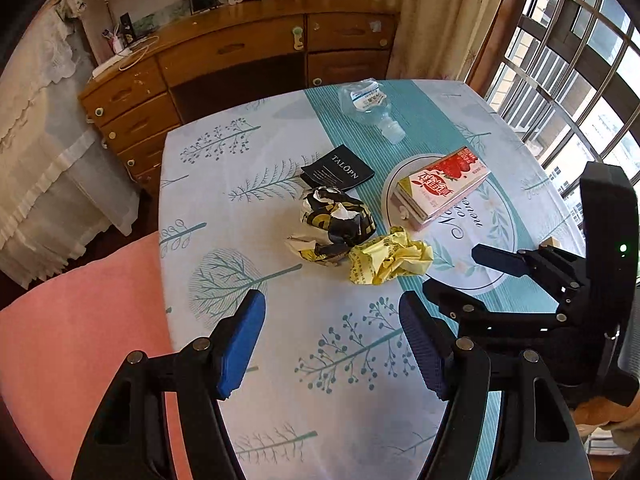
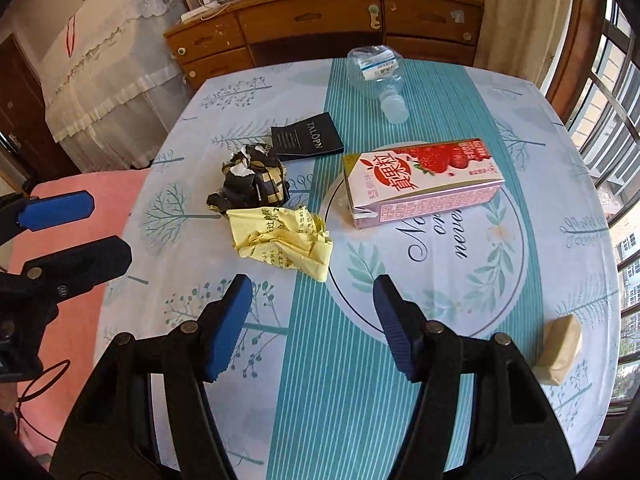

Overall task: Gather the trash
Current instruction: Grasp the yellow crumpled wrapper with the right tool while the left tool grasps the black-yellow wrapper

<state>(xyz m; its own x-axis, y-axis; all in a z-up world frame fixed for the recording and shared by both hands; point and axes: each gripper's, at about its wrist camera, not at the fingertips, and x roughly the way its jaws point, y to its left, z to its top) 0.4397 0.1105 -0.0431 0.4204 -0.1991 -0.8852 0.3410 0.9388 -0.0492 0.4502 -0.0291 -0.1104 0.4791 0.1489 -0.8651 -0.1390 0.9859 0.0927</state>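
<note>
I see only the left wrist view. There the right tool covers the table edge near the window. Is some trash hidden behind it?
Observer: Yes. In the right wrist view a small tan wrapped packet lies alone near that edge of the table.
Operator: Thank you. Does the right tool already hold something? From my side I cannot judge it.
Observer: No. The right tool is open and empty; only the tablecloth shows through its gap.
</note>
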